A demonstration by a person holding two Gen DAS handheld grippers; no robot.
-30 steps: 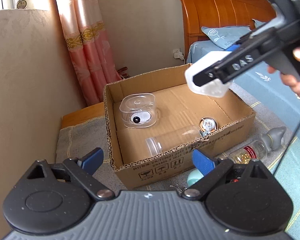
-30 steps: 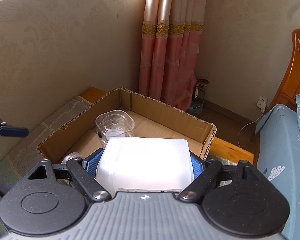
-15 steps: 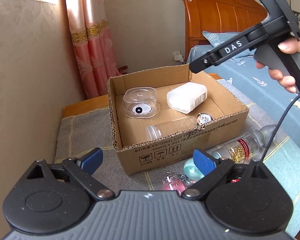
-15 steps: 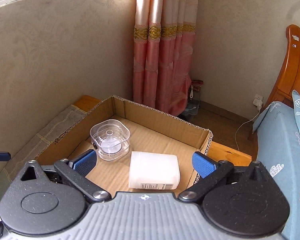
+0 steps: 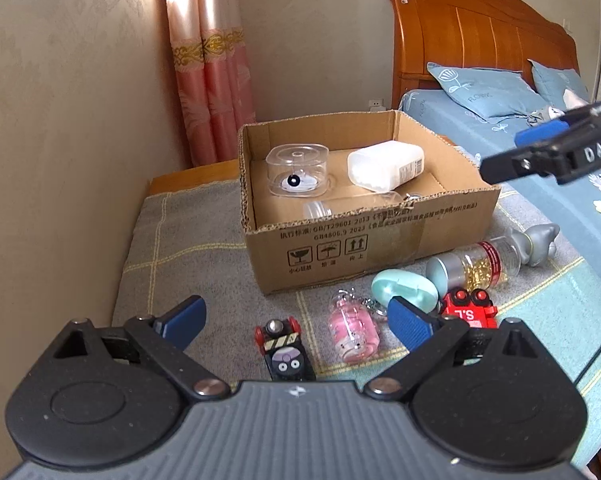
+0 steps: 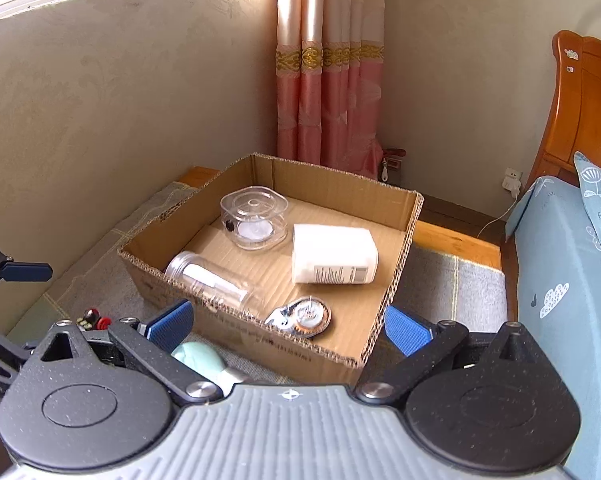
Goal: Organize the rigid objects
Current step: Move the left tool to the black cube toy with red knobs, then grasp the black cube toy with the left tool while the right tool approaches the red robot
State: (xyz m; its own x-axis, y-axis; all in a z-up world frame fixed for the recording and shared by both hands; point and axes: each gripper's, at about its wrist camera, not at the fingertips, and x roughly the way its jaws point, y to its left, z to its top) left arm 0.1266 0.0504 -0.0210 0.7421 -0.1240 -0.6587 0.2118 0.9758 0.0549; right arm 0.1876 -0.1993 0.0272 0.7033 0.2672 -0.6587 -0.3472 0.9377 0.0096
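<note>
A cardboard box (image 5: pixel 380 240) (image 6: pixel 260 344) holds a white plastic bottle (image 5: pixel 385 165) (image 6: pixel 334 255) lying on its side, a clear square container (image 5: pixel 297 170) (image 6: pixel 254 216), a clear jar (image 6: pixel 206 278) and a round tape dispenser (image 6: pixel 306 314). My left gripper (image 5: pixel 296 322) is open and empty above a black toy car (image 5: pixel 284 350) and a pink keychain bottle (image 5: pixel 354 332). My right gripper (image 6: pixel 288 326) is open and empty, back from the box's near corner; it shows at the right in the left wrist view (image 5: pixel 540 152).
In front of the box lie a mint case (image 5: pixel 404 290), a red toy (image 5: pixel 468 308) and a bottle of gold pins with a grey cap (image 5: pixel 484 262). A wall stands at the left, a bed (image 5: pixel 520 128) at the right, pink curtains (image 6: pixel 328 60) behind.
The right gripper opened and dropped the white bottle into the box, then drew back to the right. The left gripper pulled back and up, so the items before the box show.
</note>
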